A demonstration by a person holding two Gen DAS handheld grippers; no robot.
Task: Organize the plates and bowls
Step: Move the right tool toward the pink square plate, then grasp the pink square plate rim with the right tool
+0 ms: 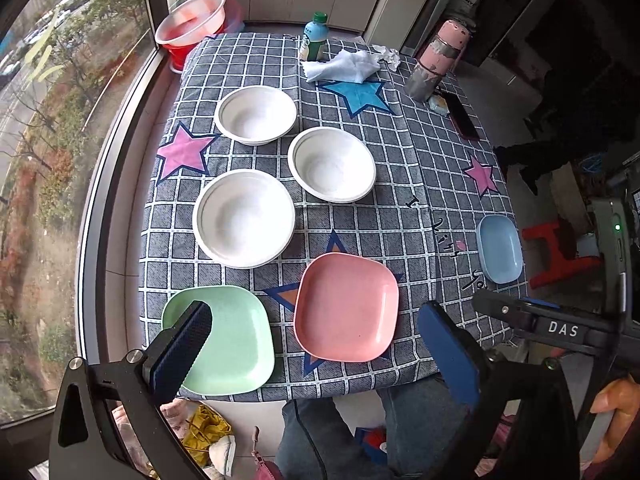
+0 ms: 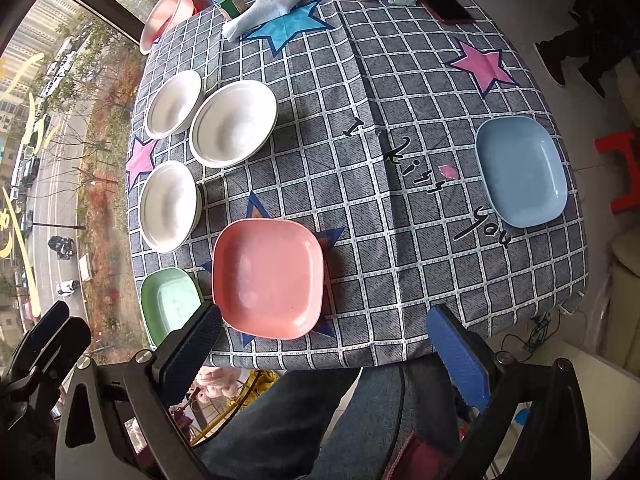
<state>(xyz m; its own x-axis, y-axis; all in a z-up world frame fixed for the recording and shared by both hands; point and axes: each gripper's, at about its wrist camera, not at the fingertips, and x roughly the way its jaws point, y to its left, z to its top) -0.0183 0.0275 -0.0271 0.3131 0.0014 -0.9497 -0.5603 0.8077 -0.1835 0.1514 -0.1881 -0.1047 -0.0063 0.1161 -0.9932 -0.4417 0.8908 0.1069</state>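
Observation:
Three white bowls lie apart on the checked tablecloth: far (image 1: 256, 114), middle (image 1: 331, 164) and near (image 1: 243, 224). A green plate (image 1: 236, 344) lies at the near left corner, a pink plate (image 1: 347, 307) beside it, a blue plate (image 1: 500, 249) at the right edge. The pink plate (image 2: 267, 278), blue plate (image 2: 520, 170) and green plate (image 2: 168, 304) also show in the right wrist view. My left gripper (image 1: 316, 344) is open and empty above the near edge, over the green and pink plates. My right gripper (image 2: 324, 336) is open and empty above the near edge.
At the far end stand a green-capped bottle (image 1: 314, 40), a crumpled white cloth (image 1: 348, 65), a pink and grey flask (image 1: 438, 60) and a dark phone (image 1: 460, 114). A red basin (image 1: 192, 26) sits by the window. A red stool (image 1: 560, 252) stands right of the table.

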